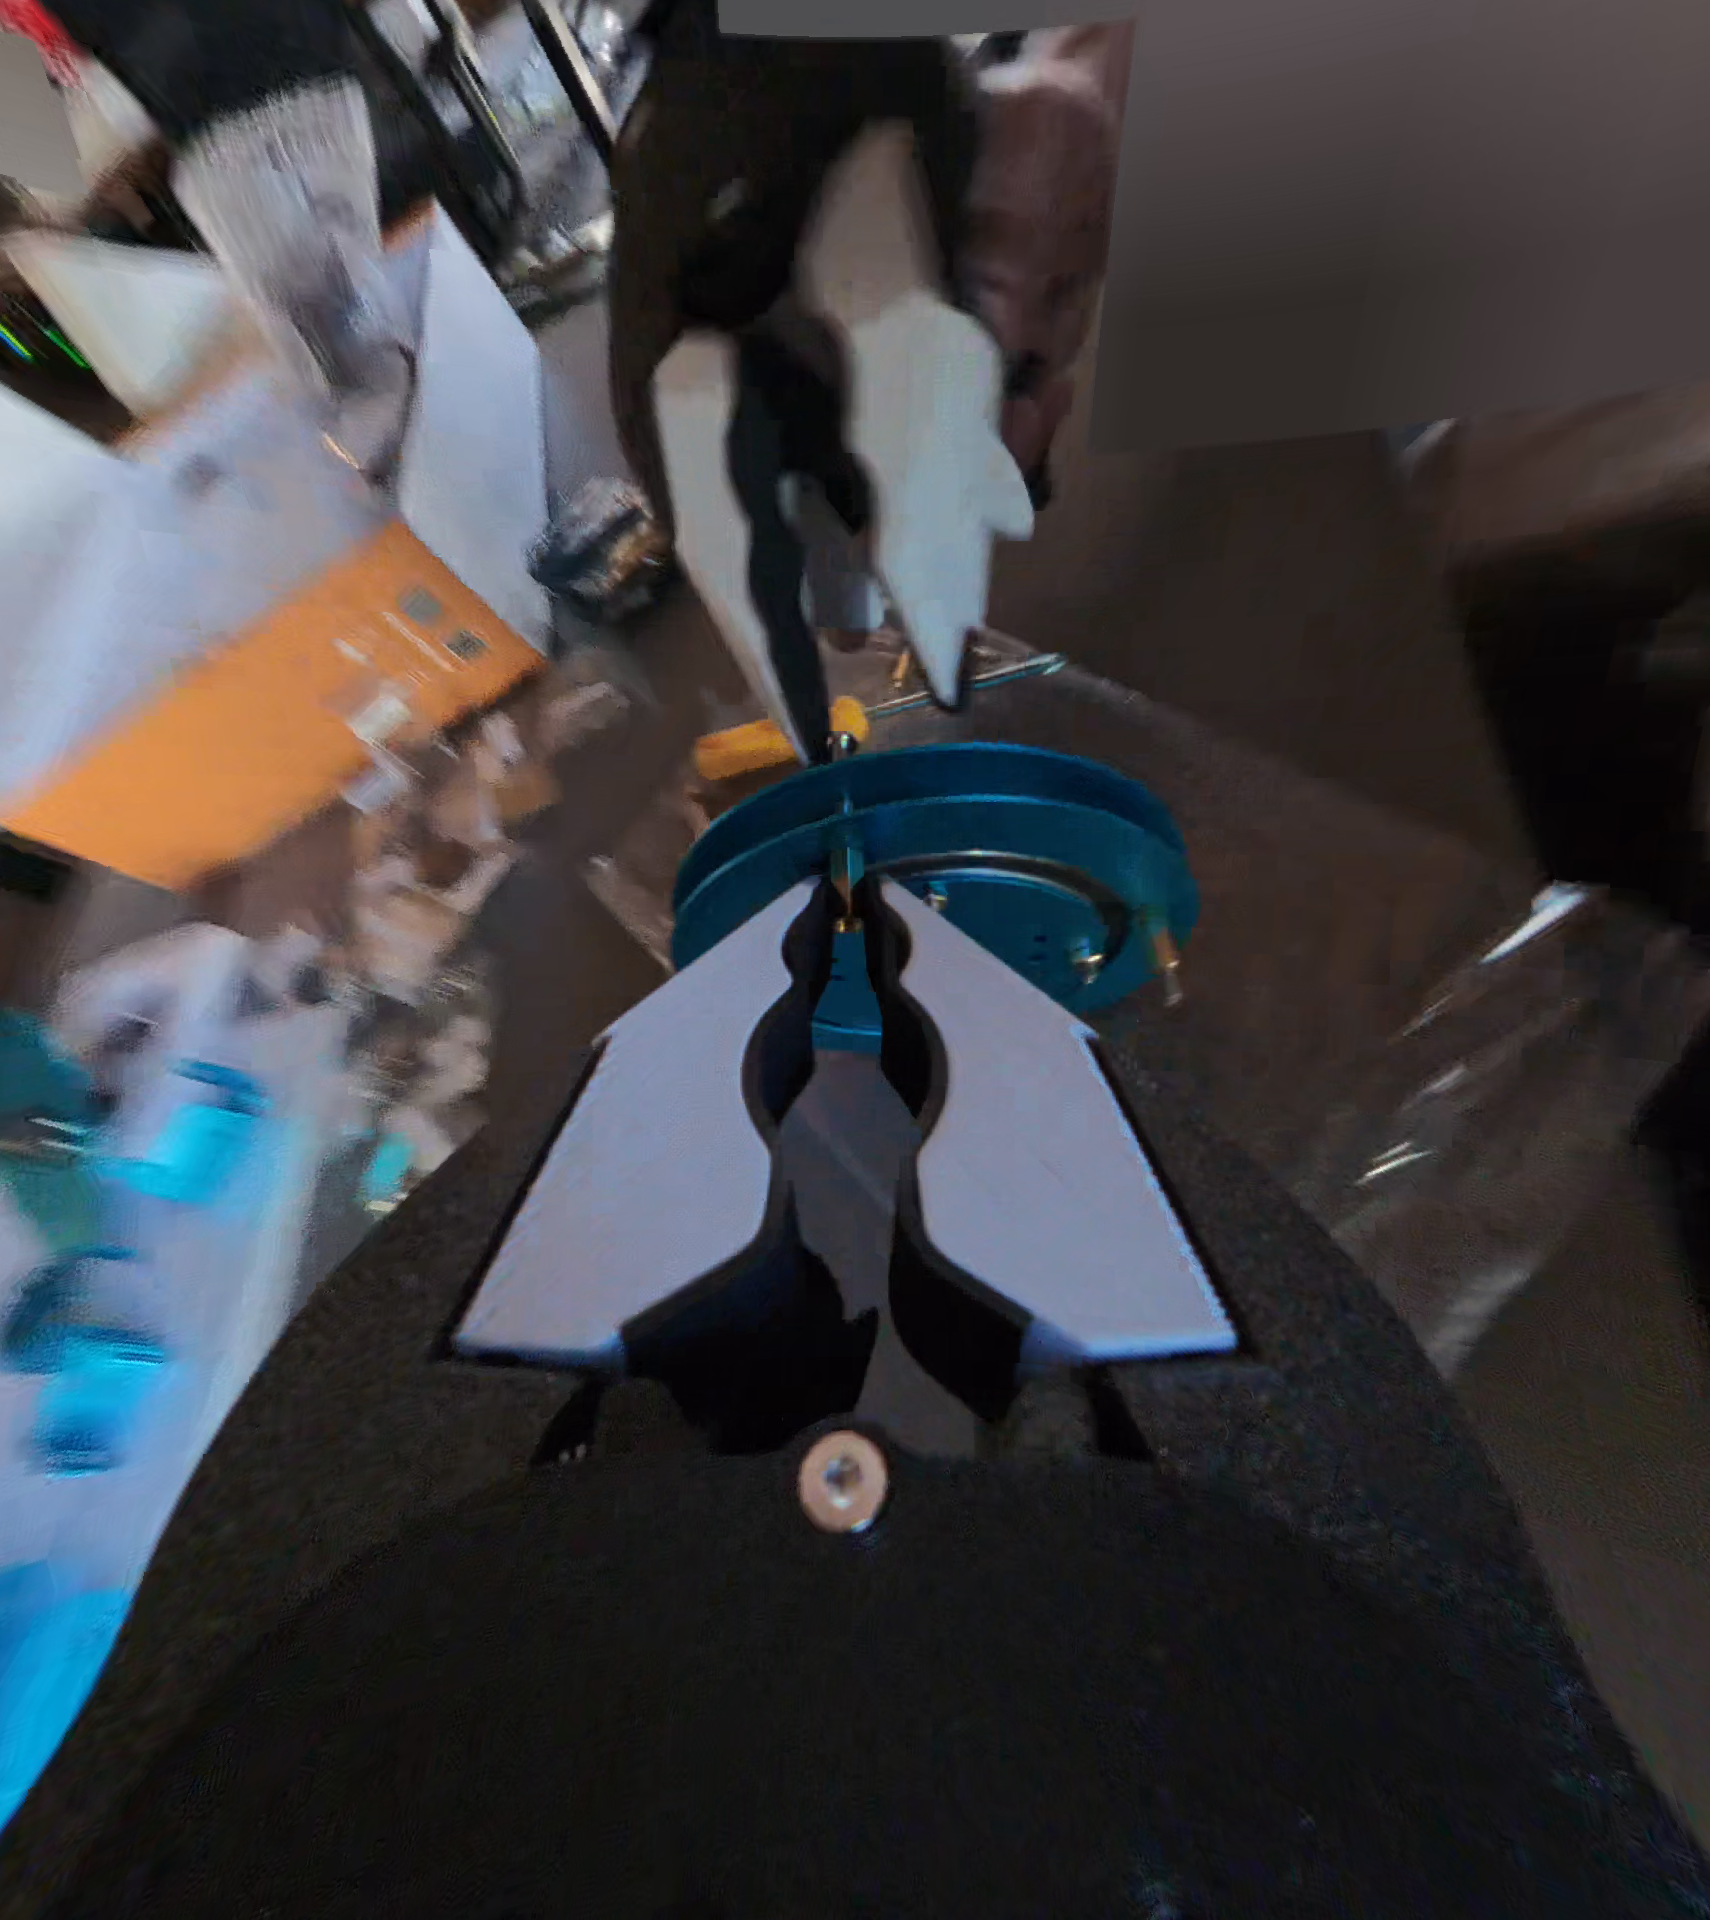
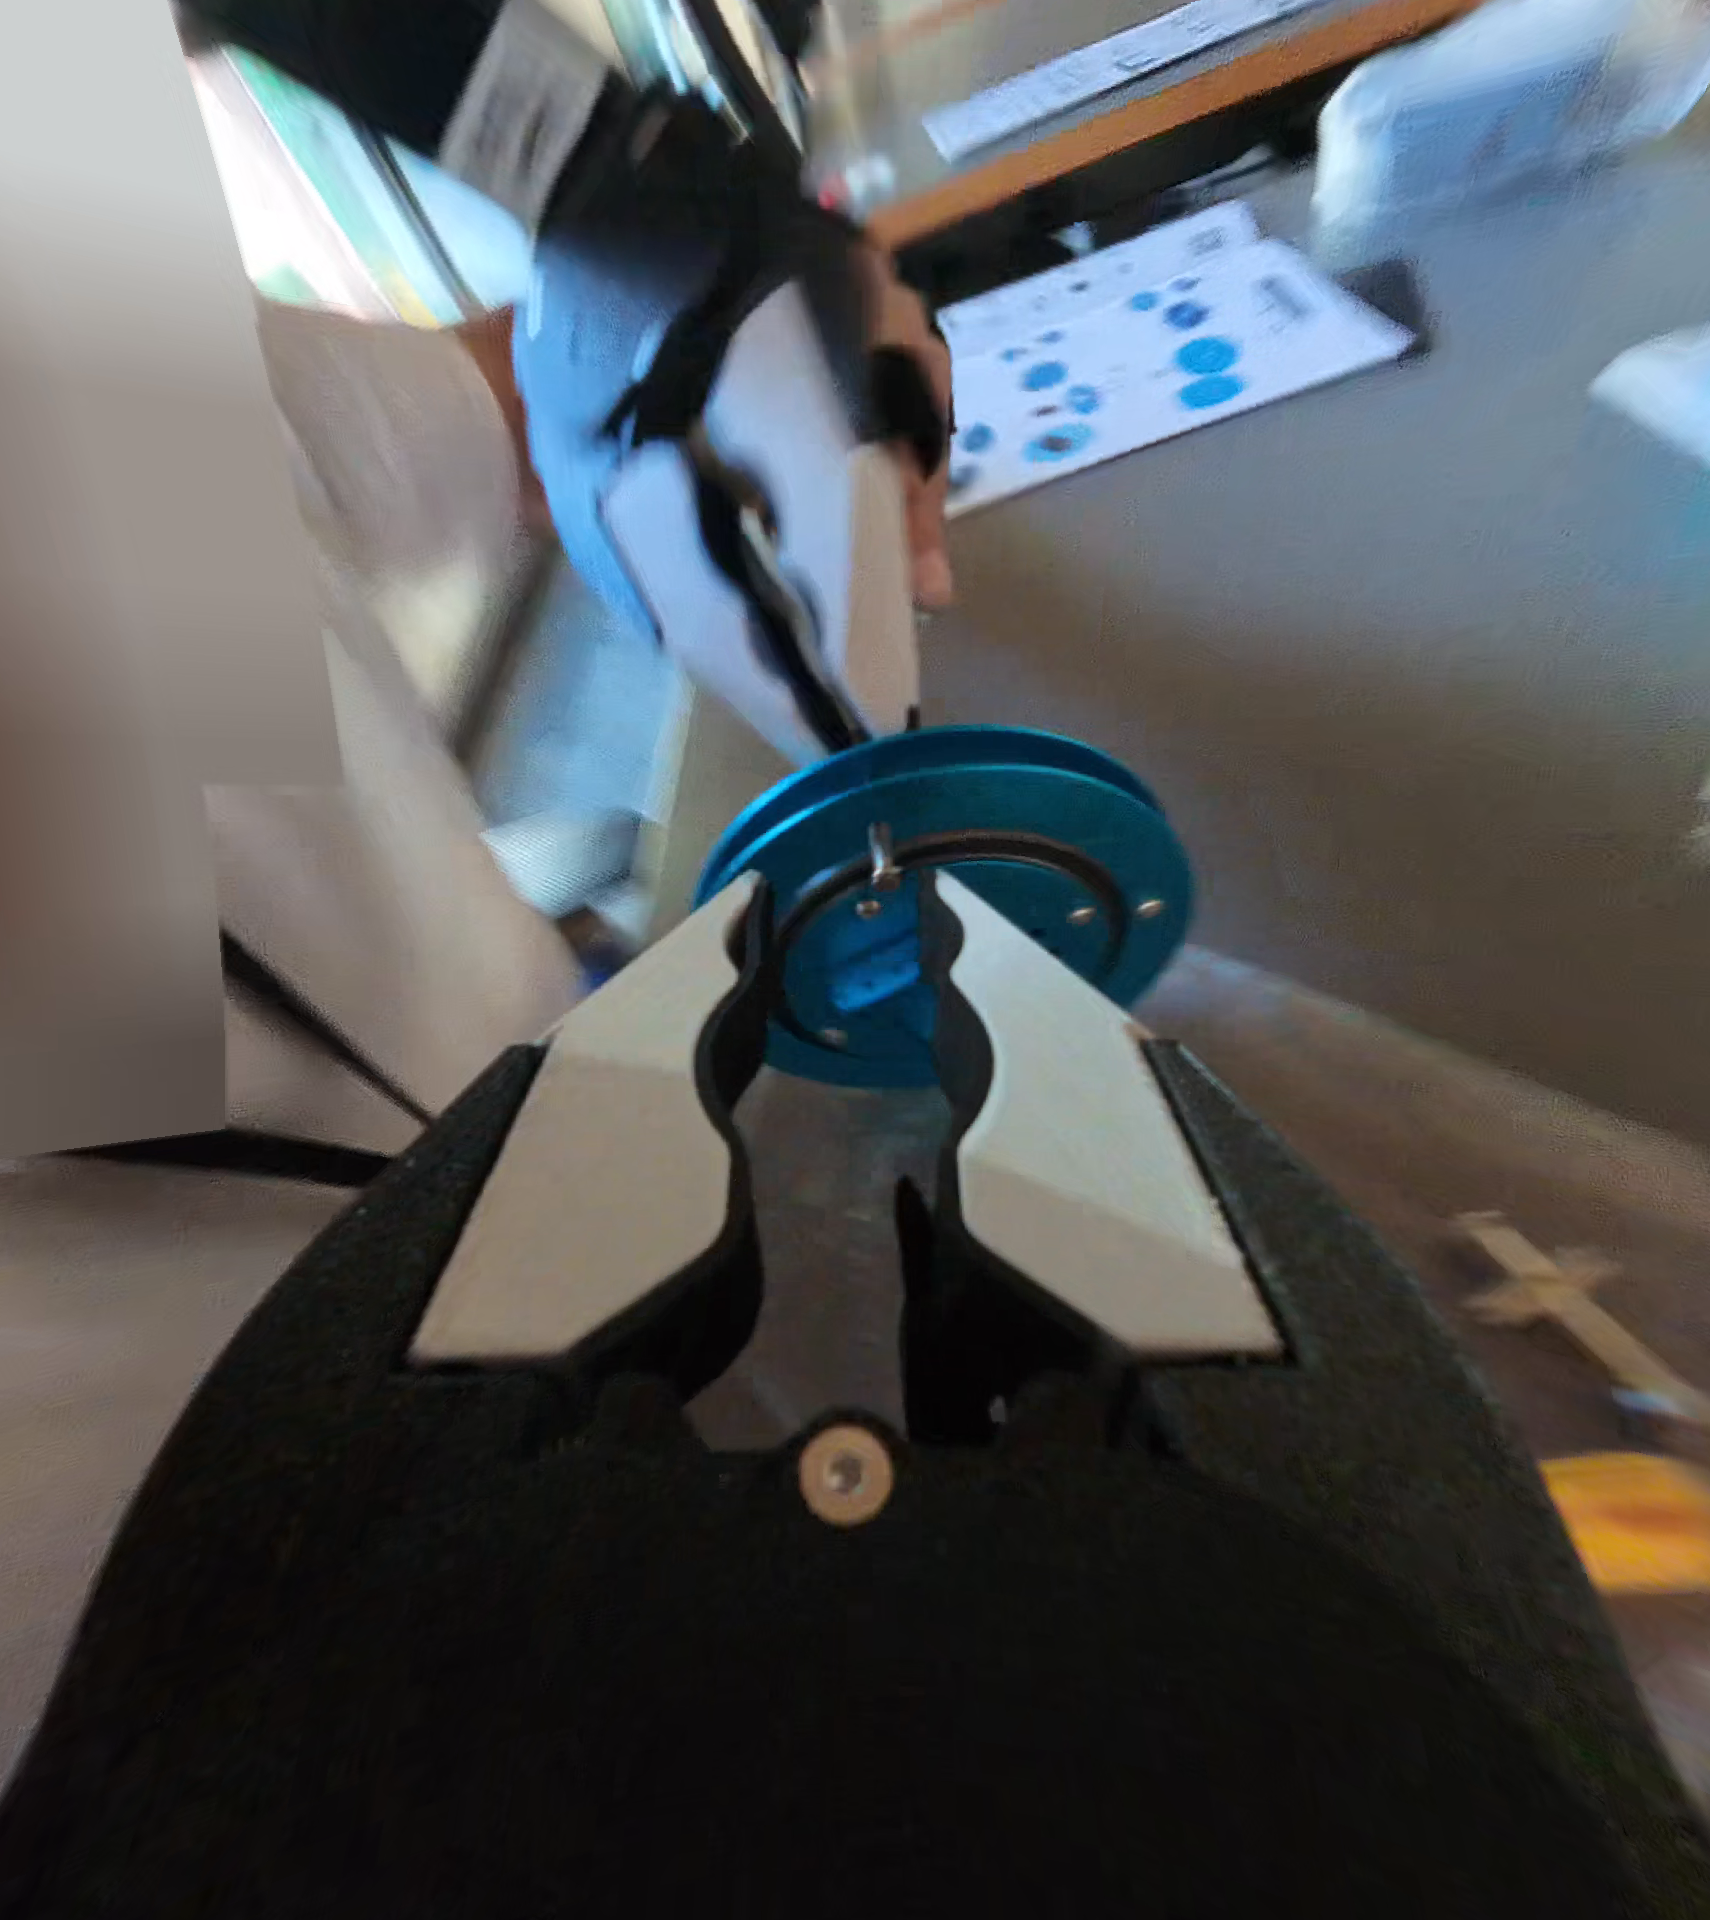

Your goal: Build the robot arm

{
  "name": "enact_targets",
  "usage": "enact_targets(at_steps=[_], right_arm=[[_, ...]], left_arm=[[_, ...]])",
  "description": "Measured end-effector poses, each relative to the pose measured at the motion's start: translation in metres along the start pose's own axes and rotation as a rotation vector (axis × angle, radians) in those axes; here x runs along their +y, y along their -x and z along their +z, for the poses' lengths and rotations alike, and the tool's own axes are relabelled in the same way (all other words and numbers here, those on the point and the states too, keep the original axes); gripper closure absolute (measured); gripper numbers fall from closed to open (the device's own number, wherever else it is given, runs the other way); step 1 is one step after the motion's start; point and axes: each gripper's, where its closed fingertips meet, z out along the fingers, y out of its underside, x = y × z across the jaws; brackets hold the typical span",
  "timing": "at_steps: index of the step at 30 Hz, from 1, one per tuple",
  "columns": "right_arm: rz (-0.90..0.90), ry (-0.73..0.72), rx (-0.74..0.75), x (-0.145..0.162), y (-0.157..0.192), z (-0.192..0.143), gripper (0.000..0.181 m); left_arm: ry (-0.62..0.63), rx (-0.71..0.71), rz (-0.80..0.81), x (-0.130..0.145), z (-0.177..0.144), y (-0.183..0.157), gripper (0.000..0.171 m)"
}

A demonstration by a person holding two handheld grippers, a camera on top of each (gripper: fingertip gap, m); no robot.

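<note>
A blue round assembly (image 1: 986,821), two metal discs joined by brass posts, is held off the grey table. My left gripper (image 1: 849,888) is shut on a post at its near rim. My right gripper (image 1: 877,712) comes down from the far side, jaws apart, one fingertip touching a small screw on the top rim. In the right wrist view the right gripper (image 2: 846,883) is open, its tips over the face of the blue assembly (image 2: 1059,831), either side of a silver pin and black ring. The left gripper (image 2: 882,722) meets the far rim, with a hand behind it.
An orange and white box (image 1: 238,727) and blurred blue and white parts (image 1: 103,1195) lie left. A yellow object (image 1: 747,753) lies behind the assembly and also shows in the right wrist view (image 2: 1640,1517). A sheet printed with blue circles (image 2: 1163,343) and a wooden cross (image 2: 1557,1299) lie on the table. My two grippers' fingertips are within a few centimetres of each other.
</note>
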Motion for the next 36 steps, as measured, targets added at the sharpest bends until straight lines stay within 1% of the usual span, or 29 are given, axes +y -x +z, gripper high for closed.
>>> enact_targets(at_steps=[1, 2, 3, 4, 6, 8, 10, 12, 15, 17, 18, 19, 21, 22, 24, 27, 30, 32, 34, 35, 36], right_arm=[[0.148, -0.047, -0.097, -0.003, 0.003, -0.002, 0.155], [0.254, -0.083, -0.174, -0.006, 0.005, -0.002, 0.159], [0.331, -0.110, -0.221, -0.006, 0.005, -0.002, 0.167], [0.377, -0.125, -0.278, -0.006, 0.010, -0.001, 0.175], [0.413, -0.135, -0.303, -0.005, 0.012, 0.003, 0.178], [0.405, -0.129, -0.291, -0.006, 0.011, 0.003, 0.177], [0.387, -0.115, -0.238, -0.006, 0.006, 0.001, 0.168], [0.378, -0.129, -0.194, -0.007, -0.001, -0.005, 0.168], [0.413, -0.084, -0.216, -0.002, 0.003, -0.002, 0.163], [0.439, -0.063, -0.259, 0.001, 0.010, 0.002, 0.167], [0.438, -0.064, -0.247, 0.002, 0.009, 0.003, 0.175], [0.405, -0.052, -0.244, 0.004, 0.009, 0.003, 0.177], [0.331, -0.072, -0.186, 0.003, 0.005, 0.002, 0.178], [0.260, -0.065, -0.157, 0.004, 0.005, 0.002, 0.178], [0.024, -0.031, -0.058, 0.008, 0.005, 0.004, 0.178], [-0.540, 0.098, 0.196, 0.013, 0.002, 0.005, 0.178], [-1.091, 0.240, 0.468, 0.010, -0.004, 0.006, 0.178], [-1.462, 0.307, 0.626, 0.007, -0.003, 0.006, 0.178], [-1.811, 0.329, 0.772, 0.004, 0.002, 0.006, 0.178], [-1.921, 0.327, 0.832, 0.002, 0.003, 0.007, 0.179], [-1.935, 0.324, 0.864, 0.000, 0.001, 0.006, 0.178]], left_arm=[[0.002, -0.048, 0.126, -0.002, 0.000, -0.004, 0.167], [0.004, -0.095, 0.236, -0.004, 0.000, -0.006, 0.167], [0.011, -0.145, 0.331, -0.005, 0.000, -0.008, 0.167], [0.025, -0.200, 0.408, -0.005, 0.000, -0.006, 0.167], [0.044, -0.283, 0.543, -0.006, 0.000, -0.005, 0.167], [0.061, -0.328, 0.589, -0.005, 0.000, -0.004, 0.167], [0.067, -0.350, 0.612, -0.004, -0.001, -0.002, 0.167], [0.079, -0.369, 0.634, -0.002, -0.002, 0.000, 0.167], [0.075, -0.374, 0.653, -0.003, -0.002, -0.002, 0.167], [0.080, -0.390, 0.690, -0.004, -0.001, -0.002, 0.167], [0.081, -0.397, 0.712, -0.005, 0.000, -0.003, 0.167], [0.083, -0.403, 0.726, -0.005, 0.000, -0.003, 0.167], [0.093, -0.408, 0.726, -0.005, 0.000, -0.002, 0.167], [0.086, -0.387, 0.699, -0.005, 0.000, -0.002, 0.167], [0.067, -0.285, 0.537, -0.004, 0.000, -0.006, 0.167], [0.025, -0.062, 0.162, -0.006, 0.000, -0.012, 0.168], [0.024, 0.149, -0.257, -0.006, -0.001, -0.015, 0.167], [0.017, 0.285, -0.519, -0.008, -0.002, -0.019, 0.167], [-0.002, 0.426, -0.769, -0.011, -0.004, -0.023, 0.167], [-0.020, 0.491, -0.894, -0.012, -0.005, -0.023, 0.167], [-0.045, 0.527, -0.974, -0.012, -0.004, -0.021, 0.167]])
